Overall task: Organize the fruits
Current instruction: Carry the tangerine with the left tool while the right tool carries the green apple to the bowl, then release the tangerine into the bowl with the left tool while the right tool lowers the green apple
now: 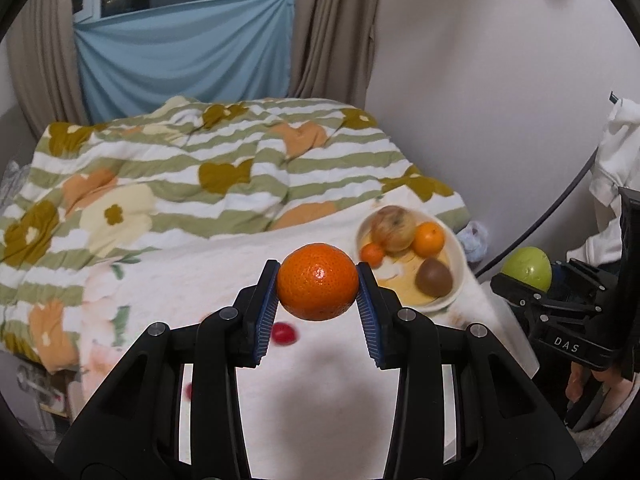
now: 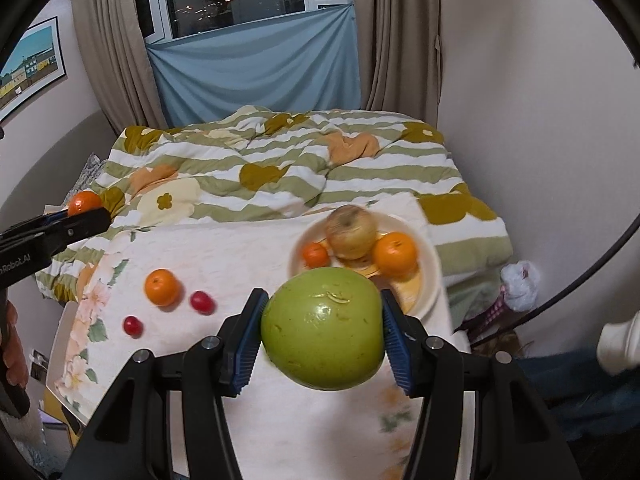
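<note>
both hands are loaded right now. my left gripper (image 1: 318, 294) is clamped on a mandarin (image 1: 318, 282), blue pads pressing on either side at about its widest part, and it's hanging clear above the white floral cloth (image 1: 312, 380). my right gripper (image 2: 322, 330) is squeezed around a big green apple (image 2: 322, 326), also up in the air, just in front of the cream plate (image 2: 430, 280).

that plate already has a yellowish apple (image 2: 352, 234), an orange (image 2: 396, 254) and a small mandarin (image 2: 316, 255) on it, plus a kiwi (image 1: 434, 278) that only shows from the left wrist. still loose on the cloth: another mandarin (image 2: 161, 287) and two little red fruits (image 2: 202, 302) (image 2: 133, 326).

handling-wise, i'd guess the mandarin is light with a soft, loose peel, so a gentle pinch across the middle like this is plenty; squeeze harder and it'll dent. the green apple looks firm and heavier, with shiny skin that could slide on the pads, and it fills most of the jaw span. gripping it across the belly seems right. the plate is crowded, so i'd set things down softly so nothing rolls off.
</note>
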`<state>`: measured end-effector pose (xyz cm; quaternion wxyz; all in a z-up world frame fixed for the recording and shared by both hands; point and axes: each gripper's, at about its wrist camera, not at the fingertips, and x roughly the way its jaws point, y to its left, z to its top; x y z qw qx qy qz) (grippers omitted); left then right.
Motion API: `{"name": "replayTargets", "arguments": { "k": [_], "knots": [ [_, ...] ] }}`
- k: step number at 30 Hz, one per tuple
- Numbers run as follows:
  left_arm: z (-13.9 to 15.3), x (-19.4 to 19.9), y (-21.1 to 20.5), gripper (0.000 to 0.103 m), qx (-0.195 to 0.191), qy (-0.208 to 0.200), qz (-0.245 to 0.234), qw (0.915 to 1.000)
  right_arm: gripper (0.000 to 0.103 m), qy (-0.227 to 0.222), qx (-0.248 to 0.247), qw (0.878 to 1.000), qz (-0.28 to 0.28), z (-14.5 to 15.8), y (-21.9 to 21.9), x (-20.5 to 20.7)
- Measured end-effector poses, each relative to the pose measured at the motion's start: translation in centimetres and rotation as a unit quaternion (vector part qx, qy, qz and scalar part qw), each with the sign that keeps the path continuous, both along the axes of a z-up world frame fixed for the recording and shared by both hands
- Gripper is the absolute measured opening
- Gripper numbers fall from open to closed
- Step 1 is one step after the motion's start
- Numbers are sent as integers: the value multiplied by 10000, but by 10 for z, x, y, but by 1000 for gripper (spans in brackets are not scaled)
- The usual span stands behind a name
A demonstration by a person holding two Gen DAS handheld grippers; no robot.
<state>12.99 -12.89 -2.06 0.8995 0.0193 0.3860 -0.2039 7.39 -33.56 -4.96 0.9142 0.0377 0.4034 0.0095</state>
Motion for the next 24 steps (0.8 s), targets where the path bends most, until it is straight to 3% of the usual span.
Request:
{"name": "replayTargets", "arguments": {
  "k": [12,24],
  "knots": [
    [-28,31,-91,45,43,330,-197,9993,51,109,85,9998,159,-19,-67,28],
    [-94,80,-162,45,377,987,-826,9910,51,397,307,9985,-203,-52,-106,50]
  ]
}}
